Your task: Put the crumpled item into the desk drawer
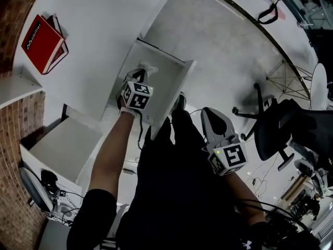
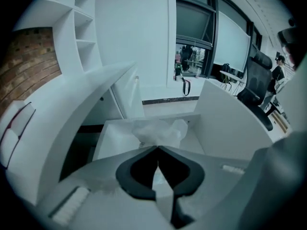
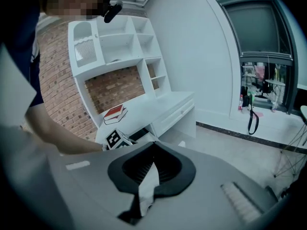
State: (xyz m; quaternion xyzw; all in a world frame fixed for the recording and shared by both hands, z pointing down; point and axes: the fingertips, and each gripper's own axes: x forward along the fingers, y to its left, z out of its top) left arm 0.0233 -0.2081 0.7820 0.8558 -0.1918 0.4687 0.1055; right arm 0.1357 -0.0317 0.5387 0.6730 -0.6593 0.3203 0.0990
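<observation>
The desk drawer (image 1: 177, 90) stands pulled open under the white desktop (image 1: 99, 25). A crumpled white, partly see-through item (image 1: 147, 67) is inside it, right at the tips of my left gripper (image 1: 141, 76). In the left gripper view the jaws of the left gripper (image 2: 157, 148) meet, and the crumpled item (image 2: 158, 131) bulges just beyond them, between the drawer walls (image 2: 213, 123). My right gripper (image 1: 210, 114) is held back by the person's legs, shut with nothing in it. The right gripper (image 3: 154, 143) faces the desk from a distance, where the left gripper's marker cube (image 3: 116, 139) shows.
A red book (image 1: 44, 43) lies on the desktop at the left. A lower white shelf or drawer (image 1: 65, 147) juts out near the brick wall. A black office chair (image 1: 281, 124) stands on the floor to the right, and cables lie at the lower left.
</observation>
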